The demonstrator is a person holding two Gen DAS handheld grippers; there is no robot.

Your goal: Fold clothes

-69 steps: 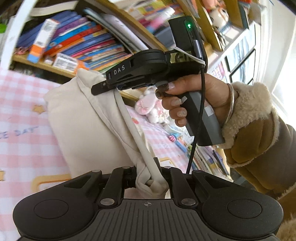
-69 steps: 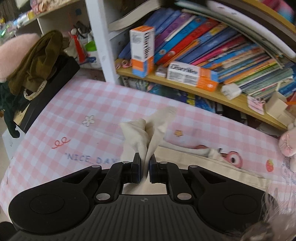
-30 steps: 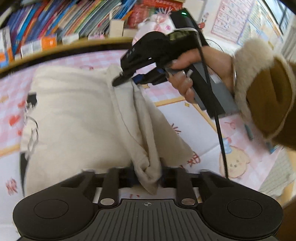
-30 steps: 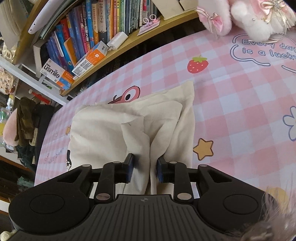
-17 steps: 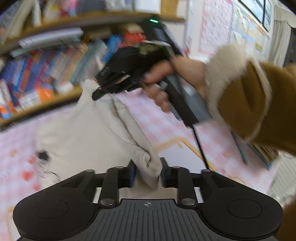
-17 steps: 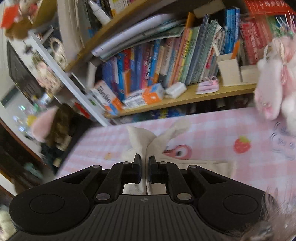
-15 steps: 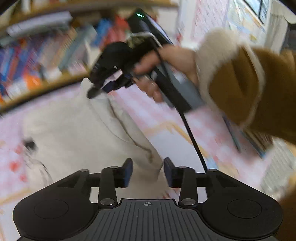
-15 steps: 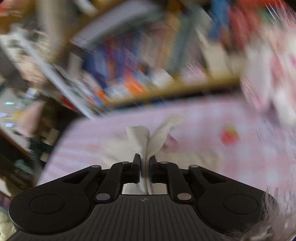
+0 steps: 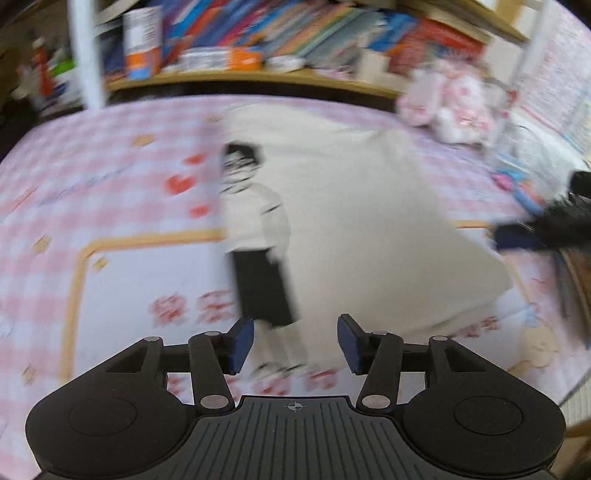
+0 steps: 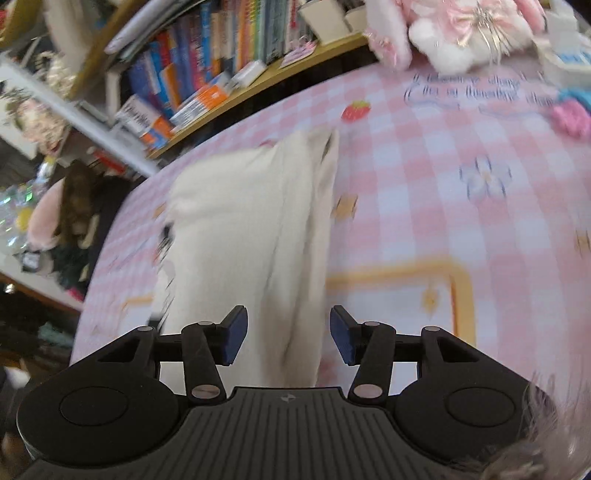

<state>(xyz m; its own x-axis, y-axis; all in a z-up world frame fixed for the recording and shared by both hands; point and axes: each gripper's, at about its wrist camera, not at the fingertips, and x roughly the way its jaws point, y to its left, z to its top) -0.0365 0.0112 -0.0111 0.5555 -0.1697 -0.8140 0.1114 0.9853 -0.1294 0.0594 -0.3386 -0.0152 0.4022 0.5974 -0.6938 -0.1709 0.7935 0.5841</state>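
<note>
A cream garment [image 9: 354, 221] with a black-and-white cartoon print [image 9: 255, 236] lies flat on the pink checked tablecloth [image 9: 92, 162]. My left gripper [image 9: 295, 341] is open and empty, just above the garment's near edge. In the right wrist view the same garment [image 10: 251, 229] lies folded lengthwise, and my right gripper [image 10: 286, 339] is open and empty over its near end. The right gripper also shows blurred at the right edge of the left wrist view [image 9: 554, 225].
A bookshelf [image 9: 258, 44] full of books runs along the table's far side. A pink plush toy [image 9: 447, 103] sits at the far right corner, also in the right wrist view [image 10: 454, 33]. Clothes and a bag [image 10: 70, 218] pile beside the table's left end.
Both grippers have let go of the garment and opened. The garment, held up in the air before, now lies flat on the table. Both cameras are moving, so the frames are blurred.
</note>
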